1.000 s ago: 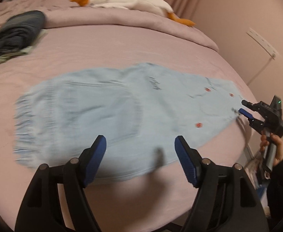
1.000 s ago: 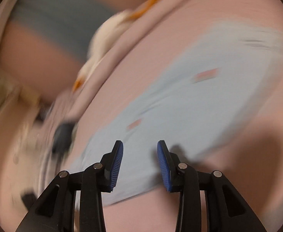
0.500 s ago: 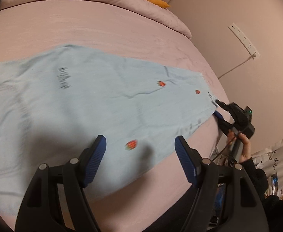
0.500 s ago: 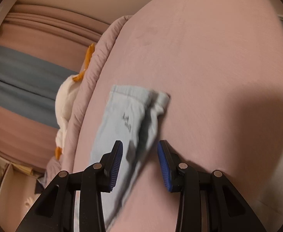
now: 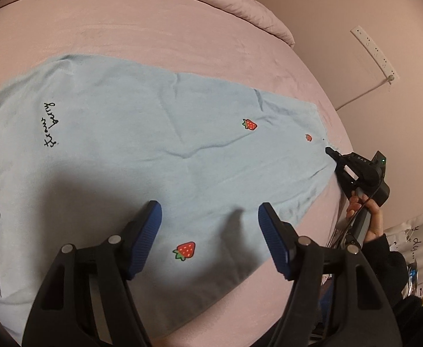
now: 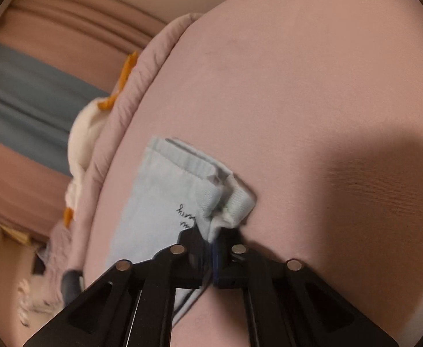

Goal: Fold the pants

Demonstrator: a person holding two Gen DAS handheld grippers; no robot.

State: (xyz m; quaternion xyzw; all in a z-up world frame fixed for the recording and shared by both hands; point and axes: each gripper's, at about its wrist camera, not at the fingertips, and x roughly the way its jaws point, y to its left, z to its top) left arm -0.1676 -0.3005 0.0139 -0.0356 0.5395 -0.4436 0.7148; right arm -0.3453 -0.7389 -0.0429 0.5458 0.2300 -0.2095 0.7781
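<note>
Light blue pants (image 5: 130, 133) with strawberry prints and black script lie flat on the pink bed (image 5: 153, 26). My left gripper (image 5: 210, 231) is open and hovers over the near edge of the pants, just above a strawberry print. My right gripper (image 6: 211, 240) is shut on the bunched end of the pants (image 6: 165, 202). It also shows in the left wrist view (image 5: 331, 153), at the far right end of the pants by the bed's edge.
A rolled pink duvet (image 5: 234, 0) and a white plush goose with orange feet (image 6: 84, 133) lie along the back of the bed. A wall with a power strip (image 5: 373, 52) stands to the right. Curtains (image 6: 23, 92) hang behind.
My right gripper has closed on the end of the pants; it was open half a second ago. My left gripper has moved rightward along the pants and stays open.
</note>
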